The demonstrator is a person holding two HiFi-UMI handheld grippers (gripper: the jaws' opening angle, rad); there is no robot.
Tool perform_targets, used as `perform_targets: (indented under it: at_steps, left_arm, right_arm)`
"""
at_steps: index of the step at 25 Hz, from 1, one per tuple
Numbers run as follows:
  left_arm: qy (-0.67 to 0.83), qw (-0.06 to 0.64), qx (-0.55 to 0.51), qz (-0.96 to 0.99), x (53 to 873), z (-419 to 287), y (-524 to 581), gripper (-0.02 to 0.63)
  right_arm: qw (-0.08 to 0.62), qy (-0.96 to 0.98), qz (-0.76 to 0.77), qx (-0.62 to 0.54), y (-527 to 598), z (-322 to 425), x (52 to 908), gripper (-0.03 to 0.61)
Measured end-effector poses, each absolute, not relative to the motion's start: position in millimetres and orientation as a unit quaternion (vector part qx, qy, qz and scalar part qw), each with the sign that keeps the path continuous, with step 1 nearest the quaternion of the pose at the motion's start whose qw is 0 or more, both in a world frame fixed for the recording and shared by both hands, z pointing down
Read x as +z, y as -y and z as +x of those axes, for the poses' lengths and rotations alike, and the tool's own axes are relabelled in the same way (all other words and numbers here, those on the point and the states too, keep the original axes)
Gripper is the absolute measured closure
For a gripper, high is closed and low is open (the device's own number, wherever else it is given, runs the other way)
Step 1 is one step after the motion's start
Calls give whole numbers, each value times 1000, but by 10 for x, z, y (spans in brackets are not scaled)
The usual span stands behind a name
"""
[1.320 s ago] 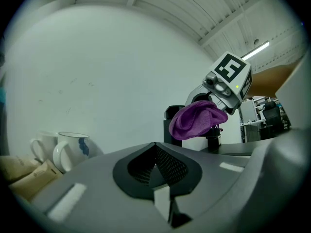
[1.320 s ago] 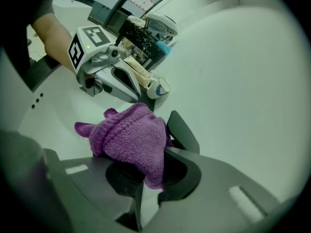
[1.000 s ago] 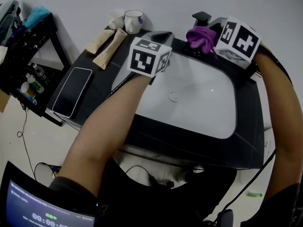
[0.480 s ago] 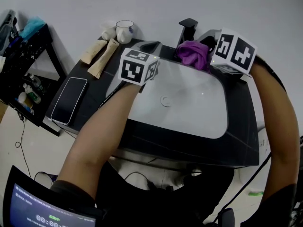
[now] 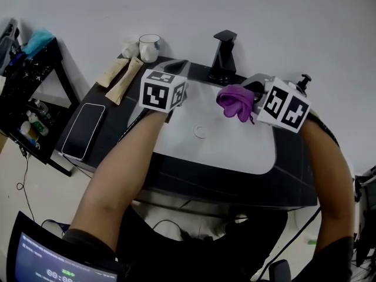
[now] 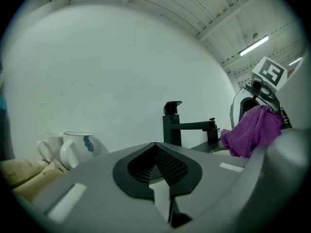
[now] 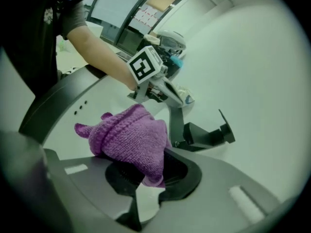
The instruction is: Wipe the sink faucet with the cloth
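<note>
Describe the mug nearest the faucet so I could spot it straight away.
Find the white sink basin in the dark counter, then go left from the black faucet along the wall. Two cups stand there; the mug is the one nearer the faucet, with a blue mark, unlike its plain white neighbour.

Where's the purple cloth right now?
In the head view, the purple knitted cloth is clamped in the right gripper, over the white sink basin, just in front of the black faucet.
</note>
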State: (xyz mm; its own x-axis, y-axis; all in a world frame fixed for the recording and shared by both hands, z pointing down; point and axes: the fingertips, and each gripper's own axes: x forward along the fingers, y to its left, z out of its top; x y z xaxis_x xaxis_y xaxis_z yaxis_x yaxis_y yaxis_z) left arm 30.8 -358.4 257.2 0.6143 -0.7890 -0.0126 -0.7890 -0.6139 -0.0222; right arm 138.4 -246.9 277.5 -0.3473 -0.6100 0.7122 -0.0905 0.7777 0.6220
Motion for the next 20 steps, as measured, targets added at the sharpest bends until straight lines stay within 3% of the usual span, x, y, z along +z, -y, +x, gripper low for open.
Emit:
perform_targets:
  at_steps: [6,13,20]
  left_arm:
    - [-449,0,6,-894,2585,255,3638,597]
    - [-447,-8,17,-894,2581,271,3692,597]
    - [-441,-18,41,-896,2539,293,3755,597]
  right_arm:
    - [412,768,393,-294,2991,1450,2718,521]
    - [349,678,527,-376,3390,1420,2712,518]
    - [302,646,608,-348,3783,1463,2679,518]
